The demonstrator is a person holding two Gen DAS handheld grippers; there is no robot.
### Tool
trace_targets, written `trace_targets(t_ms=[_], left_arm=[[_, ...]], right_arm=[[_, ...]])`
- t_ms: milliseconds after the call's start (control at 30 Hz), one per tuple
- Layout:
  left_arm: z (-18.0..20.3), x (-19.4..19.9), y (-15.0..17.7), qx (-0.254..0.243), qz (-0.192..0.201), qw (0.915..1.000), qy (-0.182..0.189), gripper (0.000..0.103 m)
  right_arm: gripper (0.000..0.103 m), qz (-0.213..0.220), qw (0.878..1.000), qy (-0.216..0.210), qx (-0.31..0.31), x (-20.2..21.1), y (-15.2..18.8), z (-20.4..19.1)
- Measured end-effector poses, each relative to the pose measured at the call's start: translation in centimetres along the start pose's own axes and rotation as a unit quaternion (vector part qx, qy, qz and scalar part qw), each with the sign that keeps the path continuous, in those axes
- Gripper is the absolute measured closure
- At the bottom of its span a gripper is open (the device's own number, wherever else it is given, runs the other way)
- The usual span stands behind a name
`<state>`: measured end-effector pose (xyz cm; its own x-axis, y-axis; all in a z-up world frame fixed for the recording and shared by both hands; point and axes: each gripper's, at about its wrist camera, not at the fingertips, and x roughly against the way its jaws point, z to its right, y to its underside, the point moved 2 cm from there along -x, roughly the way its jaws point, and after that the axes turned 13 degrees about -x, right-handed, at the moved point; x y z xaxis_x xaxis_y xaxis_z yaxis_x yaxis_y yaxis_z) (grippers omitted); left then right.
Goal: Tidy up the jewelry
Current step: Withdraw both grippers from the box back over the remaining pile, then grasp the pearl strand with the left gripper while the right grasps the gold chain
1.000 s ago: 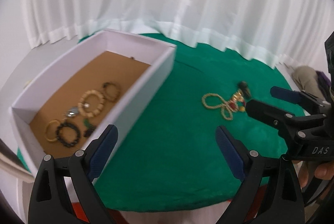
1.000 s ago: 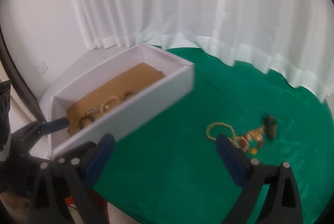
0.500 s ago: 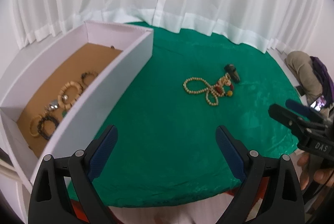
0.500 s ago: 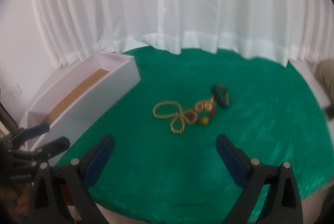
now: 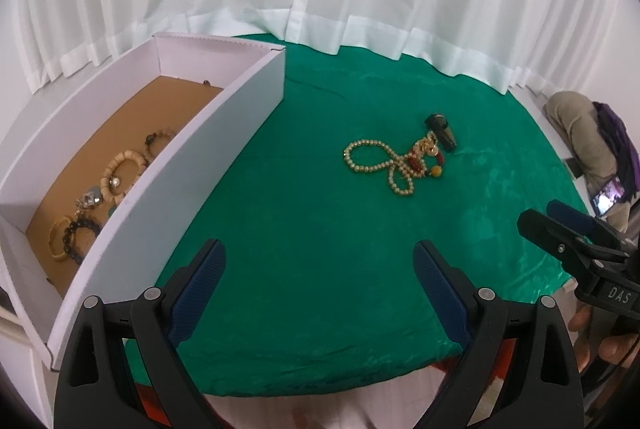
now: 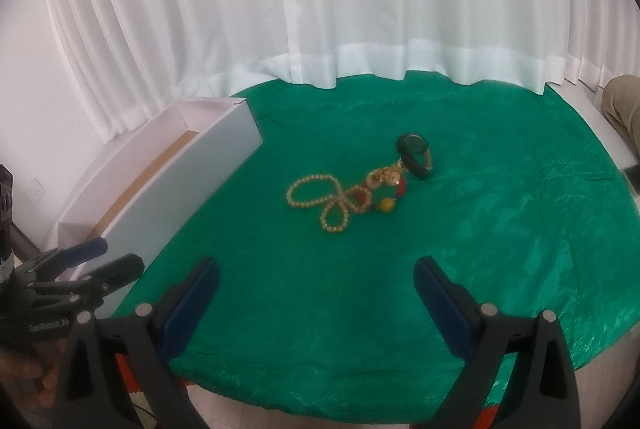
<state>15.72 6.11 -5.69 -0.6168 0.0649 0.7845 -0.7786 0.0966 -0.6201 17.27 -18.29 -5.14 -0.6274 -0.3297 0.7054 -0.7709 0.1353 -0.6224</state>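
White curtains hang behind the green cloth (image 5: 320, 269). Several bracelets (image 5: 124, 167) already lie in the box (image 5: 168, 197) at its left edge; the bead necklace (image 6: 320, 195) and other pieces wait mid-cloth. Left gripper (image 5: 316, 293) and right gripper (image 6: 316, 297) are both spread, empty.

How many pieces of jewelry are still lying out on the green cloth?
3, clustered mid-cloth: a pearl strand, a multicoloured bead piece tangled against it, and a dark bangle just behind. They overlap, so more may be hidden.

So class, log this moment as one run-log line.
left gripper: open, empty | right gripper: open, empty | bead necklace: on green cloth | bracelets: in box
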Motion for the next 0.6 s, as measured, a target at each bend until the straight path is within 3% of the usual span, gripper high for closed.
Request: trace_targets(t_ms=[433,600], left_arm=[[0.1,-0.7,0.0,-0.003,-0.008,1.0000,0.001,0.008],[0.0,-2.2,-0.5,0.005,-0.027,0.9986,0.046,0.008]], right_arm=[[0.004,-0.002,1.000,0.003,-0.010,0.1,0.3,0.9],[0.004,0.003,1.000,0.005,-0.027,0.7,0.0,3.2]])
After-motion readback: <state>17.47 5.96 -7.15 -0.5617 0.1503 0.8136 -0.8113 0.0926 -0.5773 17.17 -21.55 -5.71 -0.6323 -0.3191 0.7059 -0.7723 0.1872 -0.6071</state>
